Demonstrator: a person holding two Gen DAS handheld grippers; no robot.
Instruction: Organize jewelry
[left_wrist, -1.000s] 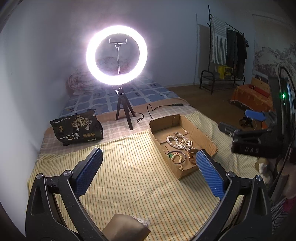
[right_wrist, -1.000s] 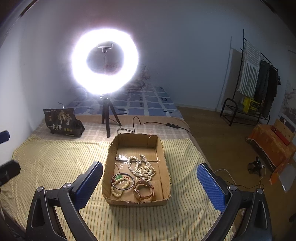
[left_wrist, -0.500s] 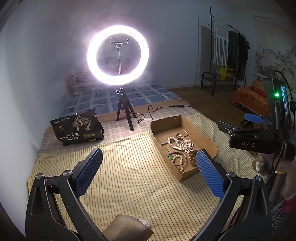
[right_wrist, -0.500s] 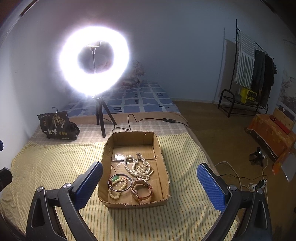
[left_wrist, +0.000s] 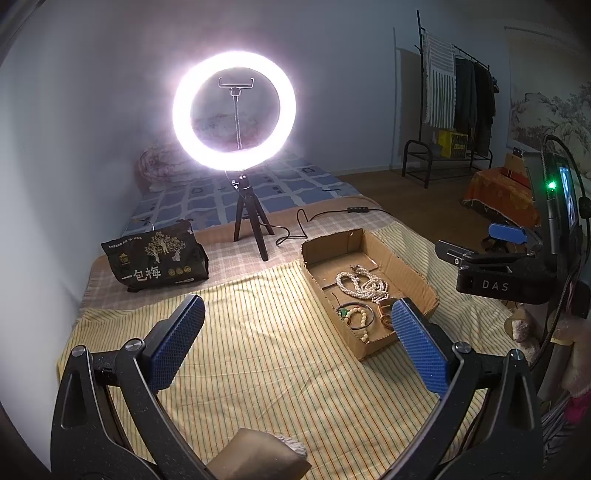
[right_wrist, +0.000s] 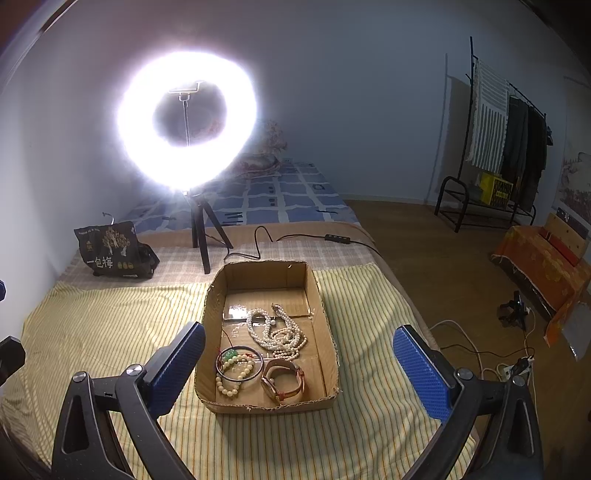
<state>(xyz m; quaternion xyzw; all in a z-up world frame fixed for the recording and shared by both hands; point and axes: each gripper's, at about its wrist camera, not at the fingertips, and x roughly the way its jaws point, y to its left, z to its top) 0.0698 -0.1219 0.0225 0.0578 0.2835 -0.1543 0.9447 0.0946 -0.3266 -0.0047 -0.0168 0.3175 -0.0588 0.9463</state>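
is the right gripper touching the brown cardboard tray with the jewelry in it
Apart. In the right wrist view the right gripper hangs open above the brown cardboard tray, its blue fingers wide of the walls, with striped cloth visible between.

Jewelry in open cardboard box (right_wrist: 317, 295) on striped yellow cloth, on the bed.
Pearl necklace (right_wrist: 277, 332) heaped in loose loops mid-box; thin dark bangle (right_wrist: 239, 363) flat at near-left w/ cream bead bracelet (right_wrist: 232, 376) lying across & through it, green bead (right_wrist: 229, 356) at its top; brown-strap watch (right_wrist: 284, 380) on its side at near-right, just beside the bangle. Small silvery piece (right_wrist: 236, 314) behind the pearls, too blurry to ID.
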